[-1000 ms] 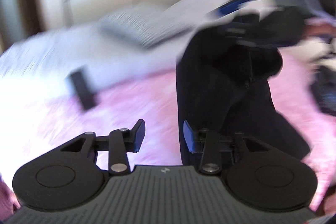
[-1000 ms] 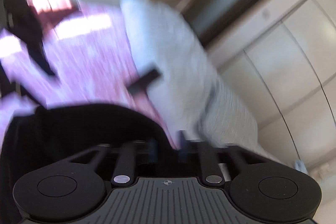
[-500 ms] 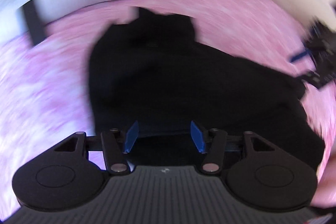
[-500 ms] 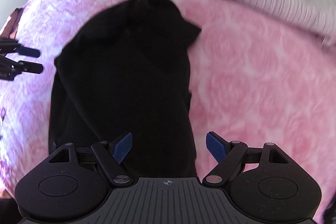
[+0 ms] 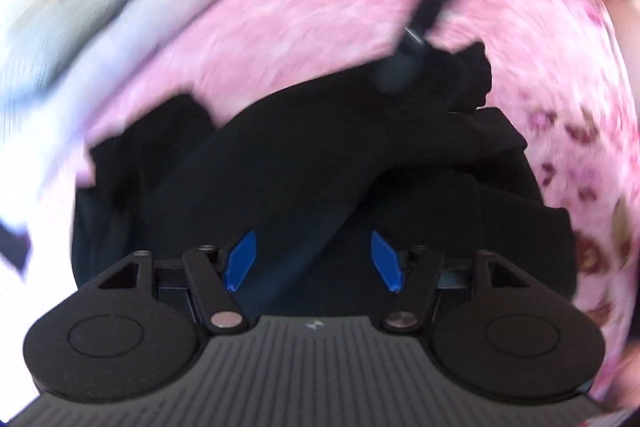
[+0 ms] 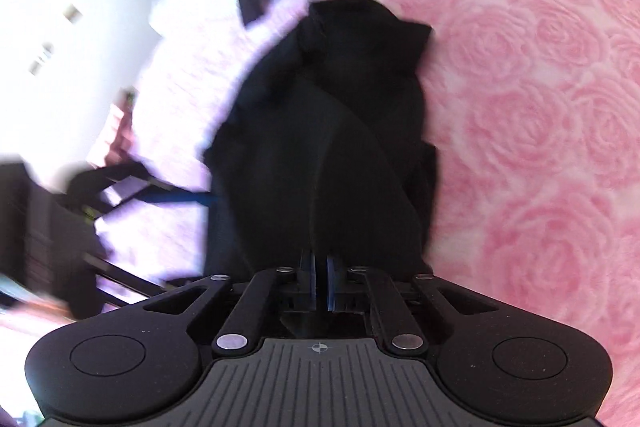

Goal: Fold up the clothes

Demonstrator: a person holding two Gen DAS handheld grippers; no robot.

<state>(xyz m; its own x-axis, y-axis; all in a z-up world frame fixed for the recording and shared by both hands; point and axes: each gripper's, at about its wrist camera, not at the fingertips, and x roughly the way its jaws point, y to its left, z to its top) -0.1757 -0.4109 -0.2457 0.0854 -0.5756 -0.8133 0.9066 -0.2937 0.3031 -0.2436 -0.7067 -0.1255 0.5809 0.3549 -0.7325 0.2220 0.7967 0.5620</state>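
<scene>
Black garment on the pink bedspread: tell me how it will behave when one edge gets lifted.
The black garment will probably sag and drape: it lies in soft, overlapping folds. It looks light, thin cloth, though thickness is hard to judge. On the textured pink bedspread it may drag rather than slide. The right gripper is shut at its near edge.

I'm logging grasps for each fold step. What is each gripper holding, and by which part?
Right gripper: shut on the black garment at its near edge. Left gripper: opening, holding nothing.
</scene>
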